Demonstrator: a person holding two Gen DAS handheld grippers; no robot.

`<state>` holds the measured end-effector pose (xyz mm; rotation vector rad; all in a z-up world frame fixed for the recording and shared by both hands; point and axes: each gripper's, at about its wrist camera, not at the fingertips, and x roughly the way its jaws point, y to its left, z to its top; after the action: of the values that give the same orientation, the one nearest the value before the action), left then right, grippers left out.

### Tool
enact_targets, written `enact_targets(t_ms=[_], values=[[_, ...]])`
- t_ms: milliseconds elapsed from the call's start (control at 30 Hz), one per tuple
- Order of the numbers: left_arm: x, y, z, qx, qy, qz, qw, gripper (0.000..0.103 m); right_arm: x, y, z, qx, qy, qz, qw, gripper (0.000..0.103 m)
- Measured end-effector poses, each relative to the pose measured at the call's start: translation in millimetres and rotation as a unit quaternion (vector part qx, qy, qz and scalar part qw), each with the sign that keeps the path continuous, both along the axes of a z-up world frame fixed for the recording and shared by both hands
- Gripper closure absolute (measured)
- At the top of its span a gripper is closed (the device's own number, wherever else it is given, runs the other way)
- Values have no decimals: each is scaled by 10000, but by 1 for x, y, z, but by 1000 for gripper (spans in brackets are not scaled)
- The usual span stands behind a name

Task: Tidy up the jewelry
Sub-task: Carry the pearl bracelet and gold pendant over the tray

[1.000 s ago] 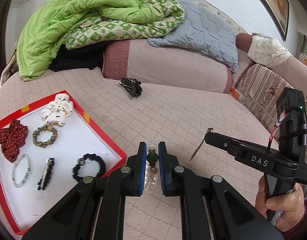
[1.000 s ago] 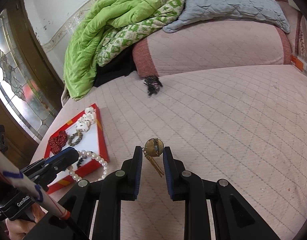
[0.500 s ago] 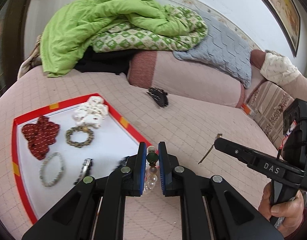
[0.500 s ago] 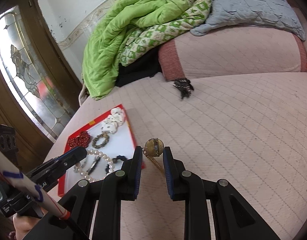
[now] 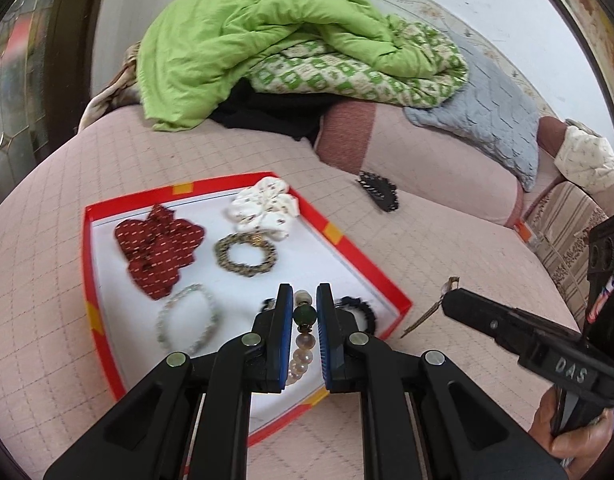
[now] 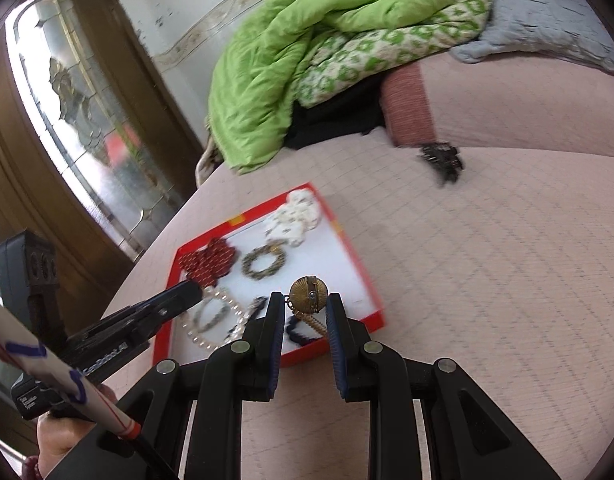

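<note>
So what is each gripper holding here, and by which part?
Left gripper: pearl bracelet, pinched at its green bead, pearls dangling. Right gripper: gold brooch, gripped by its round disc, chain hanging below.

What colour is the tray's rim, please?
The tray has a red rim with yellow-orange patches, clearest in the left wrist view.

Gold brooch (image 6: pixel 308 295) between right gripper (image 6: pixel 306 312) fingers

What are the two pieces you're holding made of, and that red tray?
The bracelet in the left gripper looks like glossy pearl beads, real or imitation, with a dark green bead. The brooch in the right gripper looks like aged brass with a chain. The tray seems to be printed cardboard.
</note>
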<state>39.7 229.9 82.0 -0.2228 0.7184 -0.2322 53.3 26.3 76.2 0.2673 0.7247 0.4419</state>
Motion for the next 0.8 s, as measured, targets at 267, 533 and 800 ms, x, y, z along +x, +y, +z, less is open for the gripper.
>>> enact_targets(t_ms=[267, 533, 800], values=[[-9, 22, -5, 20, 94, 198, 9998, 92, 1, 47, -4, 32, 43, 454, 9990, 80], [-11, 39, -17, 11, 343, 414, 9986, 92, 5, 66, -26, -47, 292, 669, 9973, 80], [-5, 42, -36, 148, 730, 507, 9959, 92, 13, 72, -50, -281, 486, 656, 9963, 80]])
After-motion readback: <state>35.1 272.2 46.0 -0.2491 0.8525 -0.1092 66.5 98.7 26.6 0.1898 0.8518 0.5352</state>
